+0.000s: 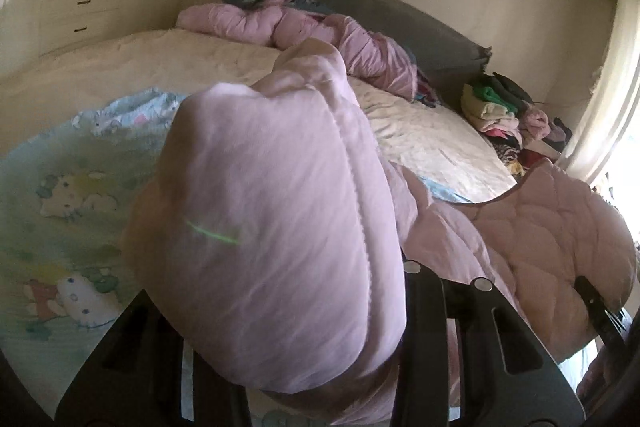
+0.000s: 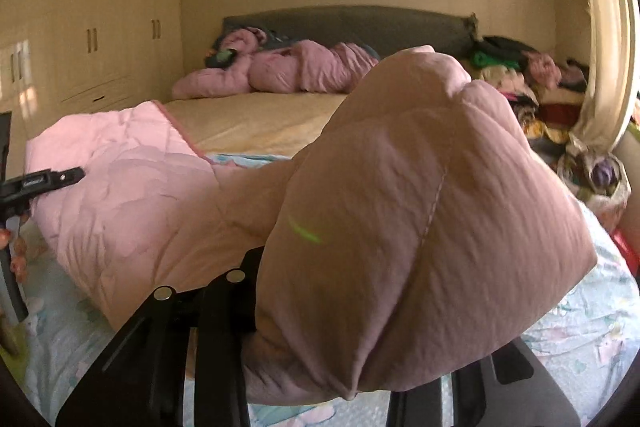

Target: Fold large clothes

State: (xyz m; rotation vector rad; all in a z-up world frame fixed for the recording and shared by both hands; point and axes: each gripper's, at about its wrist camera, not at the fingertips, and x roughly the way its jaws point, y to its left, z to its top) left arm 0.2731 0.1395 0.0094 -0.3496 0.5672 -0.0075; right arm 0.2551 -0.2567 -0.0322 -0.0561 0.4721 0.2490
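A large pink quilted comforter (image 1: 532, 227) hangs between my two grippers above the bed. My left gripper (image 1: 320, 367) is shut on one bunched corner of it (image 1: 272, 227), which bulges up and hides the fingertips. My right gripper (image 2: 340, 367) is shut on another bunched corner (image 2: 420, 227), fingertips also hidden. The rest of the comforter (image 2: 132, 203) sags down onto the bed at the left of the right wrist view. The left gripper's body (image 2: 40, 181) shows at the left edge there; the right gripper's body (image 1: 600, 311) shows at the right edge of the left wrist view.
The bed has a cartoon-print blue sheet (image 1: 60, 187) and a cream mattress cover (image 1: 200, 63). A second pink quilt (image 2: 280, 71) lies crumpled by the grey headboard (image 2: 360, 23). A pile of folded clothes (image 1: 504, 107) stands at the right. Wardrobes (image 2: 88, 27) stand left, curtain (image 2: 608, 47) right.
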